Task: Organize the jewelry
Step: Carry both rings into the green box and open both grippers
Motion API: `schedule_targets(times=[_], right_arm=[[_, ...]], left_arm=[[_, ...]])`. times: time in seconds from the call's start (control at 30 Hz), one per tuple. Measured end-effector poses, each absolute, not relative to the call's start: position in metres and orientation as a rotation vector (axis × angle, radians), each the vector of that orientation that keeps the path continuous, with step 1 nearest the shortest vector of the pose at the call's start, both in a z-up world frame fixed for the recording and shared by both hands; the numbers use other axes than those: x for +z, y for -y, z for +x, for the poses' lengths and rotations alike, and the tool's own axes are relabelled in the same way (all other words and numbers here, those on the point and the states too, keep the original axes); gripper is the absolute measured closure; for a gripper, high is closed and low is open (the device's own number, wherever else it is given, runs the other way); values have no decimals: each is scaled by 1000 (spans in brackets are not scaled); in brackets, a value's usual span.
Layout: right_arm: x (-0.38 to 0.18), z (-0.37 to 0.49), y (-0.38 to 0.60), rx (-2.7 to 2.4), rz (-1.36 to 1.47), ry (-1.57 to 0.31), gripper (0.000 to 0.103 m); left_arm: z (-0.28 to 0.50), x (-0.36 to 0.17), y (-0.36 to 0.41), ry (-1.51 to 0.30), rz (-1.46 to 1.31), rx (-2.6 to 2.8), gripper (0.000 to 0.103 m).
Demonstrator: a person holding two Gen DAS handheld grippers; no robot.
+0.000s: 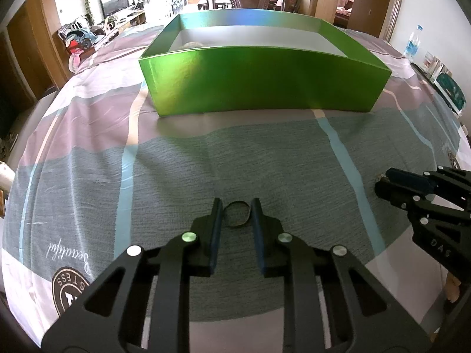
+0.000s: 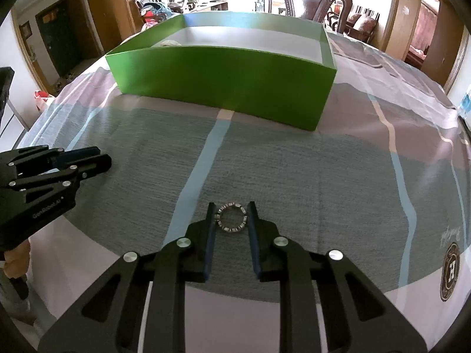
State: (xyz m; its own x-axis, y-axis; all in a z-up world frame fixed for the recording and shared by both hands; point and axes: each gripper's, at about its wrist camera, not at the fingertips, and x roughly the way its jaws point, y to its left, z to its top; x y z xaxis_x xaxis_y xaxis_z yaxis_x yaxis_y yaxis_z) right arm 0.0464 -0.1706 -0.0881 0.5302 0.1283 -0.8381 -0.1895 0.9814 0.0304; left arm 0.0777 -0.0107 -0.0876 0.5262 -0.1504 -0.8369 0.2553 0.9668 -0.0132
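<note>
On the patterned bedsheet [image 1: 265, 158], the left gripper [image 1: 235, 209] brackets a thin dark ring-shaped band [image 1: 237, 213], its fingers narrowly parted and just beside the band's edges. Likewise, the right gripper [image 2: 230, 213] flanks a silver segmented bracelet [image 2: 231, 217] lying flat, jaws narrowly spread. Beyond both stands an open green box [image 1: 259, 79].
</note>
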Motion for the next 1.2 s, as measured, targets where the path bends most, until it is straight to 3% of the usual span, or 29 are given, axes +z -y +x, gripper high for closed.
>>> schedule_targets(times=[0.23, 0.6, 0.77, 1.0, 1.07, 1.13, 1.2], right_arm=[[-68, 50, 175, 210, -48, -961, 82], [31, 126, 190, 181, -59, -708, 82], [3, 197, 197, 143, 26, -815, 82], [-43, 231, 197, 111, 60, -912, 82], [-44, 230, 198, 113, 63, -905, 81], [-40, 223, 200, 114, 60, -886, 74], [-32, 216, 203, 106, 54, -860, 56]], left_arm=[[76, -68, 9, -944, 121, -243, 83], [148, 41, 13, -715, 186, -220, 83], [215, 36, 24, -747, 124, -243, 83], [264, -9, 42, -844, 103, -241, 82], [270, -16, 42, -852, 87, -237, 76], [272, -20, 40, -851, 72, -231, 59], [270, -19, 36, -844, 67, -219, 58]])
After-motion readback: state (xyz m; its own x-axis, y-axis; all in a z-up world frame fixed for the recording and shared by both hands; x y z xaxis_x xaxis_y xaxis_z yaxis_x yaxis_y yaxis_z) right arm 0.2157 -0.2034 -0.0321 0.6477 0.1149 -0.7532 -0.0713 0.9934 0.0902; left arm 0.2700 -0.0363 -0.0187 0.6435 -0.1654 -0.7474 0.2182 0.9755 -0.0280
